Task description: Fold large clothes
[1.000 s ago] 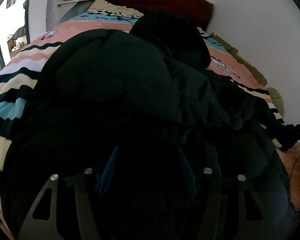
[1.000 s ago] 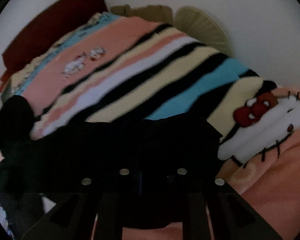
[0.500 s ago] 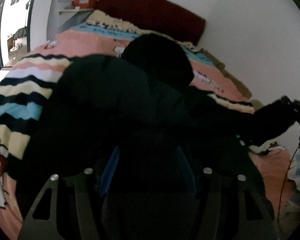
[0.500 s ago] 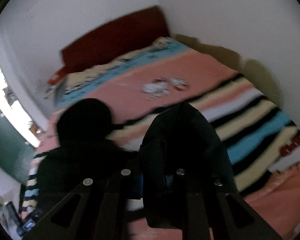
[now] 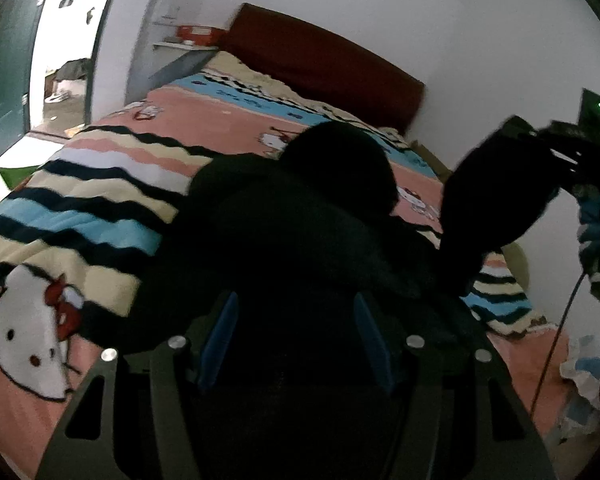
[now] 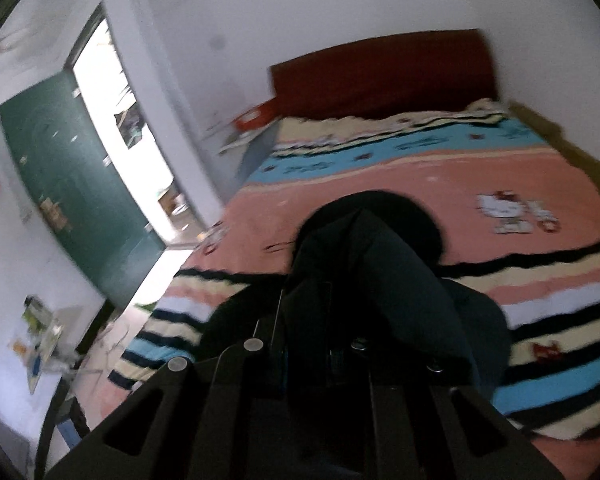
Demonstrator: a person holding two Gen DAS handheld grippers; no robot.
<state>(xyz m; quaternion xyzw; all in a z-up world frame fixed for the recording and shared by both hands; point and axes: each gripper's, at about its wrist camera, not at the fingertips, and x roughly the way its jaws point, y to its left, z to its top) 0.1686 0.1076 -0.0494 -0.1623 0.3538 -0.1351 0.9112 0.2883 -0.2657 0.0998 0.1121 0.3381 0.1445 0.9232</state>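
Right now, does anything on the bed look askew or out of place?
Only the jacket itself. It lies crumpled across the striped blanket, hood toward the headboard, with one sleeve lifted off the bed by the right tongs. That fits mid-fold work; nothing looks spilled or damaged.

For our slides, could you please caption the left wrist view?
Right gripper lifts a sleeve of the black coat above the striped bedspread.
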